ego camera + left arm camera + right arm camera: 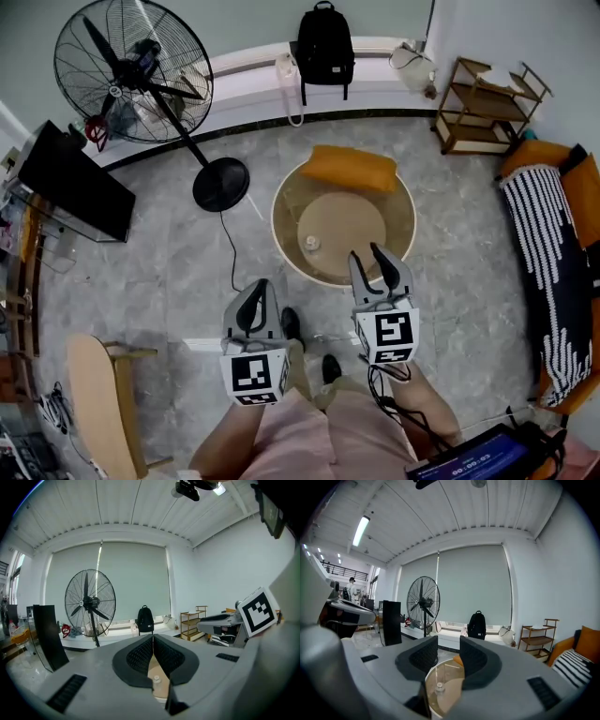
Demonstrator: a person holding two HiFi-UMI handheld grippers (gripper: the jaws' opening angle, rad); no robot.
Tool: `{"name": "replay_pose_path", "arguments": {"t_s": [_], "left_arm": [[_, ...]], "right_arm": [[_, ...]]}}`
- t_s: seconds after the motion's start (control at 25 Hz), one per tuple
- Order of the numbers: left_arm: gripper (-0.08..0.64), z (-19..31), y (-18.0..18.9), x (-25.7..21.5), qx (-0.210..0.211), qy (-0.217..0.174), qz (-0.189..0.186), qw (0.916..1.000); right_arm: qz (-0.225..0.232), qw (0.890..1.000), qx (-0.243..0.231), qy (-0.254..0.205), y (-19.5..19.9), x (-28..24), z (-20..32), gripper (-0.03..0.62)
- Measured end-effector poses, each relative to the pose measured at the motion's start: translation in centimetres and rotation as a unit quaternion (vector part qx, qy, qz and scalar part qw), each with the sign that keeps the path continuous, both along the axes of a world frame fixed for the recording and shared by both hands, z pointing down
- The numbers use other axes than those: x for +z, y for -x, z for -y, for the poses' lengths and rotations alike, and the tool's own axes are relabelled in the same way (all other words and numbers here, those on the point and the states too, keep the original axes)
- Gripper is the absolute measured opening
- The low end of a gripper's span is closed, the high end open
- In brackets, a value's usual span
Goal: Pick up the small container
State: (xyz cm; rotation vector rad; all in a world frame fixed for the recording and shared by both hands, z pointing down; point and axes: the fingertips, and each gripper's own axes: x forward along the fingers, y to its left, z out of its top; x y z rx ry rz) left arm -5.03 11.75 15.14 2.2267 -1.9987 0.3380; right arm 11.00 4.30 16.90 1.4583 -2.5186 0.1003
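Left gripper (261, 289): low in the head view at about 6 o'clock, held level, jaws pointing toward 12 o'clock.
Left jaws: closed; in the left gripper view the two dark pads (140, 657) meet at their tips with nothing between them.
Right gripper (365, 251): at about 5 o'clock, just beside the left one and reaching further forward, aimed toward 12 o'clock.
Right jaws: apart; the right gripper view shows a clear gap between the ribbed pads (476, 658), gripping nothing.
Marker cubes: left cube (253, 373) and right cube (386, 336) at the rear ends, toward the body.
Forearms: left forearm (223, 441) enters from 7 o'clock, right forearm (427, 398) from 5 o'clock.
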Motion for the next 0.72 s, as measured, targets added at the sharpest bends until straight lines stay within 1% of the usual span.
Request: {"name": "replay_pose_path", "arguments": {"t_s": [0.16, 0.36, 0.52, 0.72], "left_arm": [[0.012, 2.8, 2.3, 0.7, 0.004, 0.003, -0.007, 1.0000], [0.012, 7.6, 5.7, 1.5, 0.016, 0.002, -0.021, 0.9996], [0.012, 11.5, 8.5, 1.5, 0.030, 0.000, -0.032, 0.9990], [0.012, 15.3, 10.8, 1.6, 0.050, -0.004, -0.026, 0.9984]], "right_arm": [[-0.010, 1.000, 0.005, 0.004, 2.1, 0.9, 2.4, 0.147], [-0.021, 1.000, 0.012, 0.013, 5.4, 1.8, 6.1, 0.147], [-0.028, 0.999, 0.023, 0.007, 8.1, 1.5, 9.2, 0.150], [-0.025, 0.999, 0.040, -0.003, 10.0, 1.0, 12.0, 0.150]]}}
